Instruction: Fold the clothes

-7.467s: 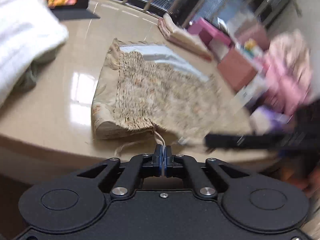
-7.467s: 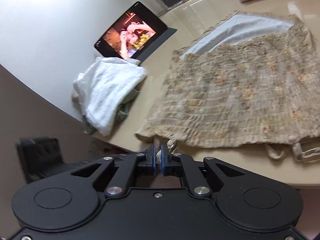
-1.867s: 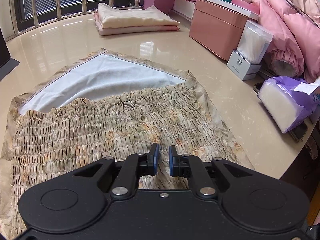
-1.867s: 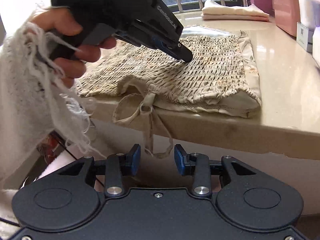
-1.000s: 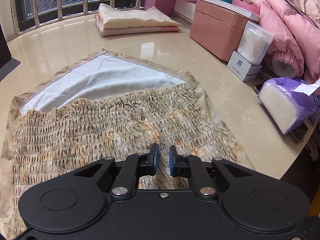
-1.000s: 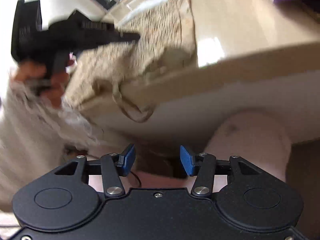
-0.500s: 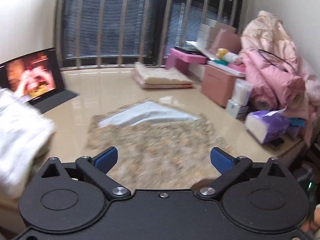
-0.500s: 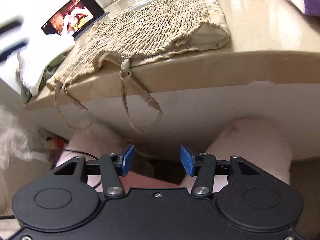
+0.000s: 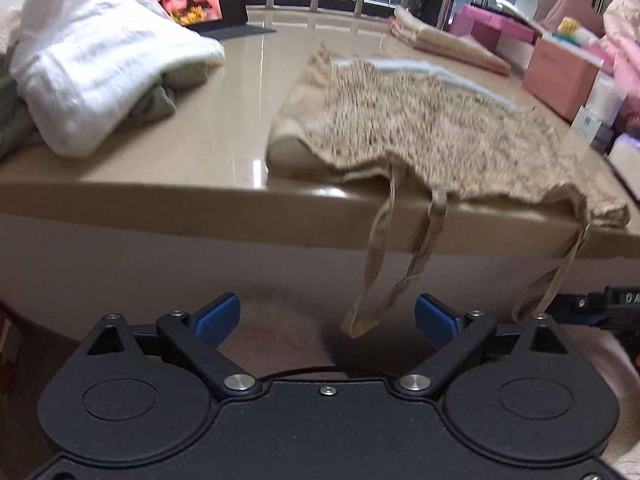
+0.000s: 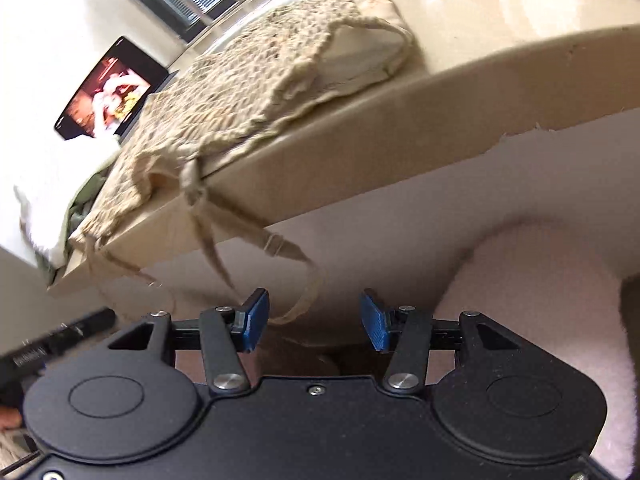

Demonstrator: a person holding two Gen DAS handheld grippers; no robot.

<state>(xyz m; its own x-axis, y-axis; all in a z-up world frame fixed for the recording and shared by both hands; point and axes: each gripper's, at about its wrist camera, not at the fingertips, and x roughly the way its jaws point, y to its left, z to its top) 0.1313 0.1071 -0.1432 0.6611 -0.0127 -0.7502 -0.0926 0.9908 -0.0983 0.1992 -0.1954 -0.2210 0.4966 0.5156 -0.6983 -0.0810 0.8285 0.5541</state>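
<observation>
1. Below the table (image 9: 168,196) edge, the left wrist view shows the left gripper (image 9: 327,320) spread wide, holding nothing. A smocked beige top (image 9: 420,128) lies flat on the table, unfolded, its straps (image 9: 400,256) dangling over the edge. A white garment (image 9: 92,52) sits heaped left of the top, seemingly awaiting folding.

2. Under that same table edge, the right wrist view shows the right gripper (image 10: 314,322) released, a strap loop hanging near its fingers. Folding looks barely begun.

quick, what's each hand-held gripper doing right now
Left hand-held gripper: open, holding nothing.
Right hand-held gripper: open, holding nothing; a beige smocked top's strap hangs between its fingers.
</observation>
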